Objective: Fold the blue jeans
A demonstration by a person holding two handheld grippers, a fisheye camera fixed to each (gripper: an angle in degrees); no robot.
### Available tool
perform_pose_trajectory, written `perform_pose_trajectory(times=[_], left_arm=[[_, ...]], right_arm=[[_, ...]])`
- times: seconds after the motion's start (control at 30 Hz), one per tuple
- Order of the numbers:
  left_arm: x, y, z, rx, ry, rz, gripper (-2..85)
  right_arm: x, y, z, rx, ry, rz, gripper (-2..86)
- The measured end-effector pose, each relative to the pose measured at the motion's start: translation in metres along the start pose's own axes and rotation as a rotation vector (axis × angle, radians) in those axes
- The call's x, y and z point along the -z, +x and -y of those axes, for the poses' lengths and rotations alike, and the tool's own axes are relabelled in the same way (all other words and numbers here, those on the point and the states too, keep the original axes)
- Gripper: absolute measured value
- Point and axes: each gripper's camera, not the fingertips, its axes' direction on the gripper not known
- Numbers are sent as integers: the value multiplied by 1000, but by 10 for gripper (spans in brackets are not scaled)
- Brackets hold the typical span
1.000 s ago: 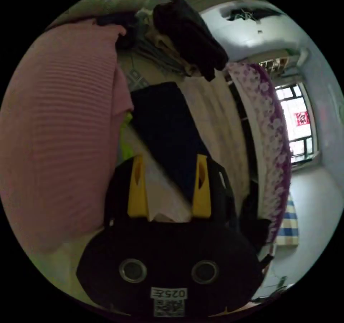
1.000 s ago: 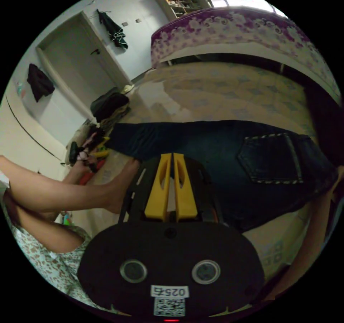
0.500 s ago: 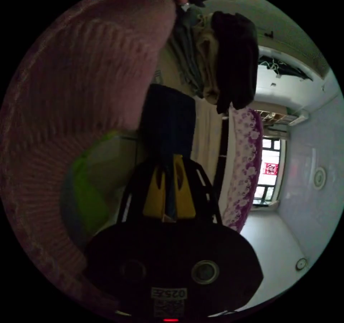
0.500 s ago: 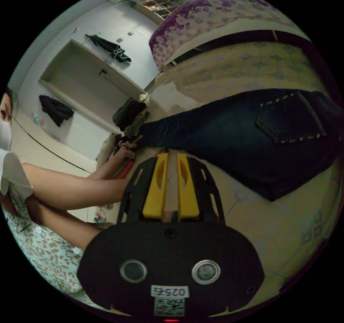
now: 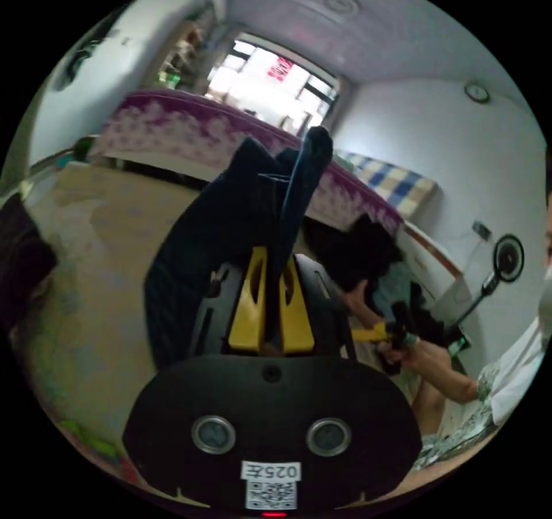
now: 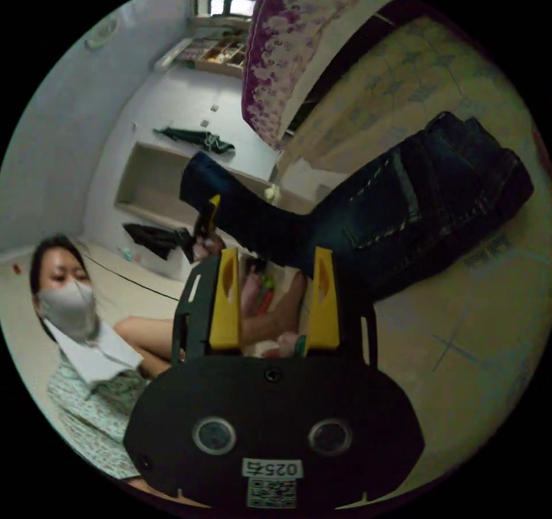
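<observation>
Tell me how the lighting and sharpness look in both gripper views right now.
Left gripper view: the window is blown out, the blue jeans shut in the left gripper read nearly black, and the edges are soft. Right gripper view: dim, even light; the jeans' seams are fairly crisp past the open right gripper, while the floor bends with fisheye curvature.

Pale tiled floor point(image 6: 489, 335) — the blue jeans' point(image 6: 437, 197) waist end lies bunched on it.
</observation>
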Motion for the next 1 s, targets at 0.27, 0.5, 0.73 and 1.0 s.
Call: perform_pose_trajectory(times=[0.27,0.5,0.73,1.0], left_arm=[[-335,222,-203,-809,-540,384,0],[-333,274,-273,-1086,-419,621,22],[-266,215,-207,-711,-594,286,53],[-187,29,-176,-105,-526,391,80]], right_arm=[[47,127,95,-383,-51,153,163],[57,127,117,-358,-103,53,149],[47,101,137,-335,-193,-148,179],[-3,95,161,-341,-232,-315,121]])
